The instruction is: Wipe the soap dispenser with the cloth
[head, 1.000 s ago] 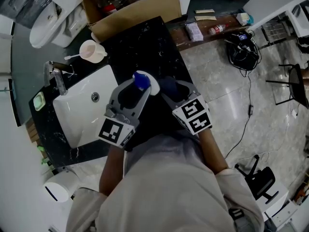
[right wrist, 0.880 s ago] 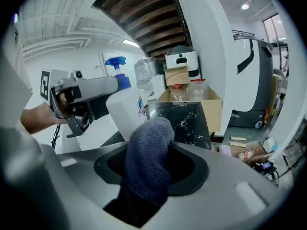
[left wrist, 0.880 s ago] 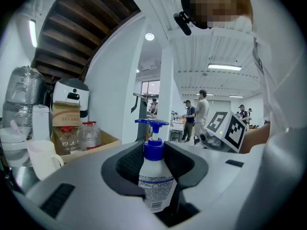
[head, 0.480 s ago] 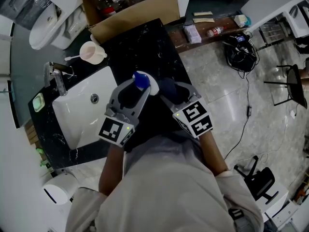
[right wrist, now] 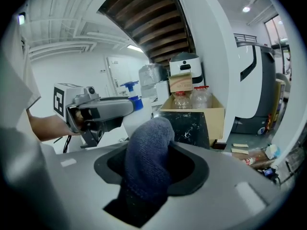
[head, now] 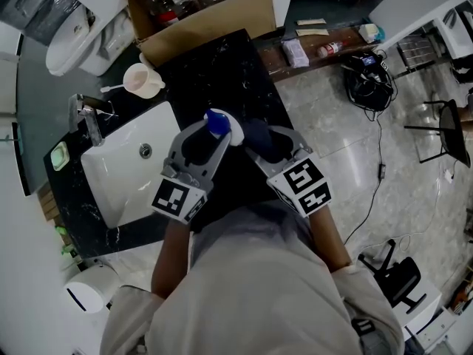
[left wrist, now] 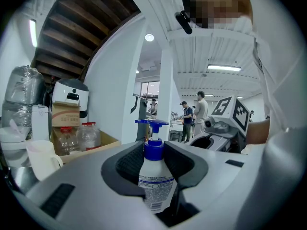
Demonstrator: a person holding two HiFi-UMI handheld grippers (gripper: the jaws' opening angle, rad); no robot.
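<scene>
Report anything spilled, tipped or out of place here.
Nothing stands out. The soap dispenser sits upright in the left gripper, the cloth is bunched in the right gripper, and no spill shows on the counter.

Black marble counter (head: pixel 222 72), inset white sink (head: pixel 122 180), pale cup (head: pixel 139 78), cardboard box (head: pixel 207 22) at far end

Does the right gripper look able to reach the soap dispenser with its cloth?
Probably yes: the right gripper holds the cloth close beside the soap dispenser, which the left gripper grips, and nothing stands between them.
</scene>
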